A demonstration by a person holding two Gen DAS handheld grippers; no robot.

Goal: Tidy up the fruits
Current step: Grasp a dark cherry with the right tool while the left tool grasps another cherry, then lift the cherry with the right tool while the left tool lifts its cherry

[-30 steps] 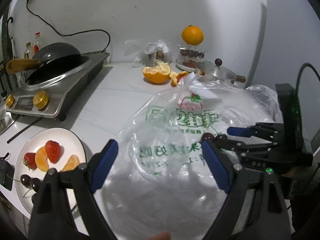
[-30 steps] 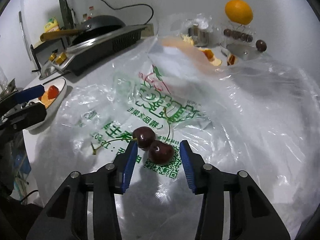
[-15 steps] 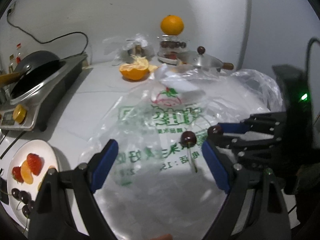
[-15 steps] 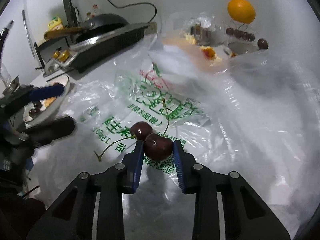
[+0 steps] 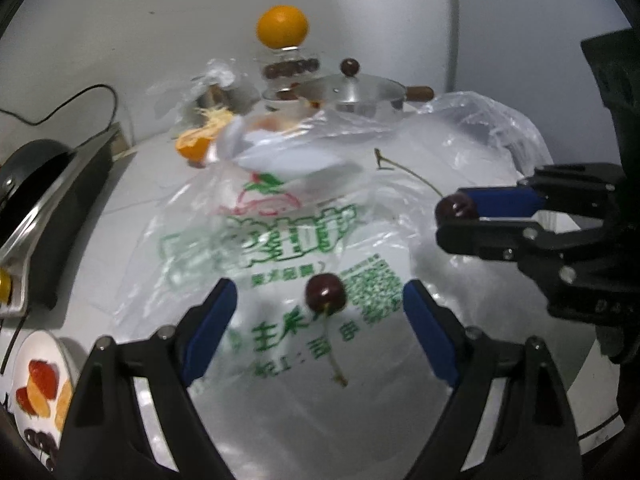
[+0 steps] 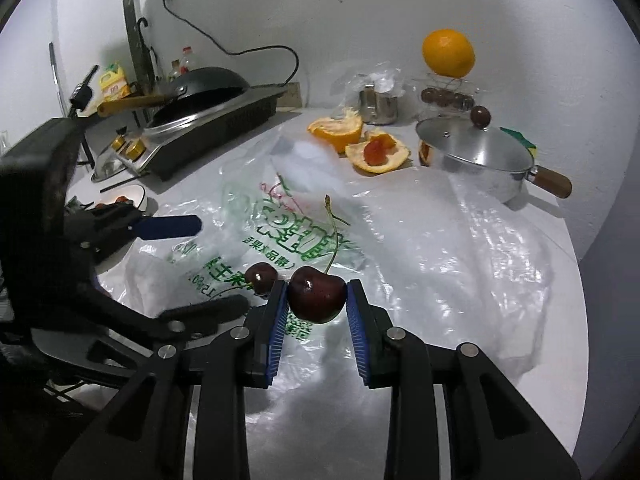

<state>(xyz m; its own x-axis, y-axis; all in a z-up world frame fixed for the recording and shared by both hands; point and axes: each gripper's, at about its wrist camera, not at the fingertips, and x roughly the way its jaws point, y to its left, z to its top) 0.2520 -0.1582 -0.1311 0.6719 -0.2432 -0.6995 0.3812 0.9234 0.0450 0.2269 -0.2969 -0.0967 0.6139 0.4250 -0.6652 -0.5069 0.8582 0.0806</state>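
A dark cherry (image 6: 317, 299) is clamped between the blue pads of the right gripper (image 6: 316, 306), stem pointing up and away, held above the printed plastic bag (image 6: 460, 248). A second cherry (image 5: 325, 298) lies on the bag between the spread fingers of the left gripper (image 5: 318, 320), touching neither pad; these jaws have just been closing slightly. A white plate (image 5: 64, 354) of cut fruit is seen near left.

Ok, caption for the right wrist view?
Right gripper shut on a cherry above the printed plastic bag.
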